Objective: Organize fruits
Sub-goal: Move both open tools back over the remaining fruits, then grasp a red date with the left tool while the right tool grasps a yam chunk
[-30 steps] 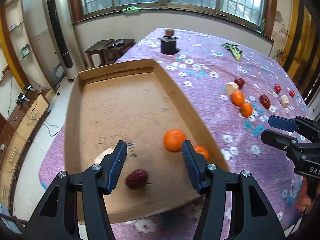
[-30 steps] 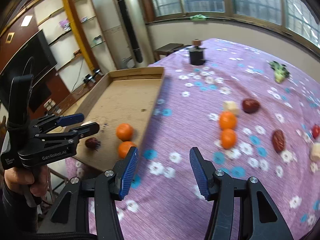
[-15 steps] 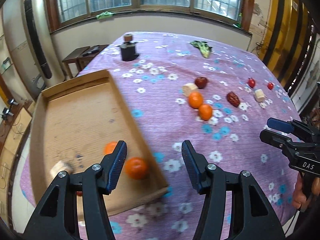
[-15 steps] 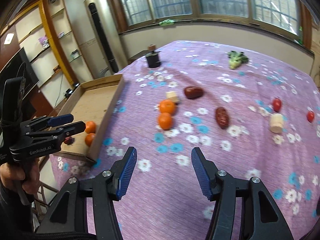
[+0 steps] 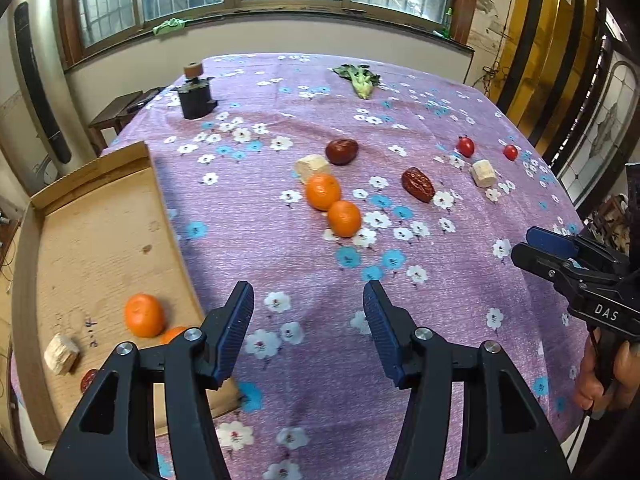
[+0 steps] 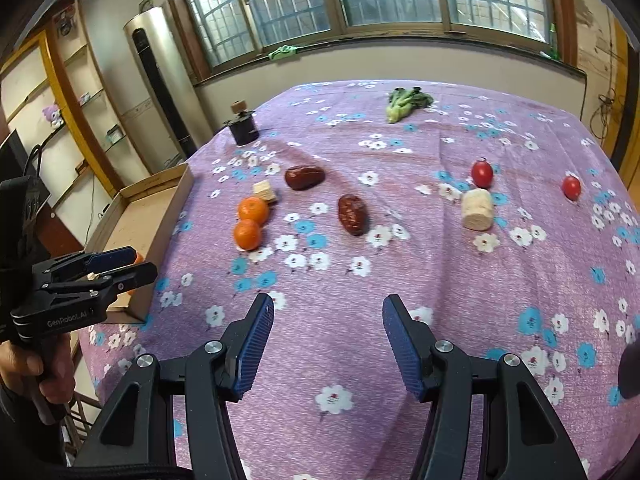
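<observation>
Two oranges (image 5: 323, 191) (image 5: 344, 218) lie touching on the purple flowered cloth, ahead of my left gripper (image 5: 307, 292), which is open and empty over bare cloth. Around them are two red dates (image 5: 341, 151) (image 5: 418, 184), two pale chunks (image 5: 312, 166) (image 5: 484, 173) and two cherry tomatoes (image 5: 466, 146) (image 5: 510, 152). The cardboard tray (image 5: 96, 216) at the left holds two oranges (image 5: 144, 315), a pale chunk (image 5: 61, 354) and a date. My right gripper (image 6: 328, 304) is open and empty, with the nearer date (image 6: 352, 214) ahead of it.
A leafy green vegetable (image 5: 360, 78) and a small black device (image 5: 195, 96) sit at the far end of the table. The table's right edge is close to the hand holding the right gripper. A low side table and a tall floor unit stand beyond the left edge.
Both grippers have swung to the right, away from the tray and toward the loose fruit. My left gripper has left the tray and now hangs over the cloth. Nothing was picked up.
</observation>
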Tool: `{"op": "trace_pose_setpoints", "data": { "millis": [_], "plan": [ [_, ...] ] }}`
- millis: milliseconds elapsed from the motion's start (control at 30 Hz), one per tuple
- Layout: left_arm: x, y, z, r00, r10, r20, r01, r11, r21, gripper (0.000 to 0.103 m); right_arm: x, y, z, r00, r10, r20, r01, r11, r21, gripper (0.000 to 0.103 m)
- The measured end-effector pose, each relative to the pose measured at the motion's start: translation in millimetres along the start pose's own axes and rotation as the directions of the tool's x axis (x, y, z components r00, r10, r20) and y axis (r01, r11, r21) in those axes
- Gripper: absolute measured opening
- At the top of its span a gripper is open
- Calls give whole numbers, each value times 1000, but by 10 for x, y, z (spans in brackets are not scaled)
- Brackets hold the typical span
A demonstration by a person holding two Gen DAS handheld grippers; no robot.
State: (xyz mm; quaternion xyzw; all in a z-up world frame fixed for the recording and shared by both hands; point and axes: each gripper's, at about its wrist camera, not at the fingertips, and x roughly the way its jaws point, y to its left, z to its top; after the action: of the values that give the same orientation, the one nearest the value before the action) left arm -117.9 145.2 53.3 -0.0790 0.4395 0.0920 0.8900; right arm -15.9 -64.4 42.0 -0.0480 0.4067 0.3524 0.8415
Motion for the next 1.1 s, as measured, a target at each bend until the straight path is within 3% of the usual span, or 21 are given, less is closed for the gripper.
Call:
{"op": "trace_pose_setpoints", "data": {
  "millis": [433,700,1033,1100],
  "plan": [
    [355,-470,375,994,-104,-17,105,994,32,56,80,-576,149,995,-95,23,93,993,71,59],
    [836,-861,693,993,-104,-50,107,991,78,56,336,-967,480,988,-150,27,146,982,120,58],
    [1445,-1121,955,990,-55,-129,66,995,81,55,922,-1110,734,975,-217,-47,220,971,93,58],
    [1506,-1149,947,992,-46,-118,57,994,93,55,1011,-1126,719,973,-221,-67,227,970,86,50]
  ]
}}
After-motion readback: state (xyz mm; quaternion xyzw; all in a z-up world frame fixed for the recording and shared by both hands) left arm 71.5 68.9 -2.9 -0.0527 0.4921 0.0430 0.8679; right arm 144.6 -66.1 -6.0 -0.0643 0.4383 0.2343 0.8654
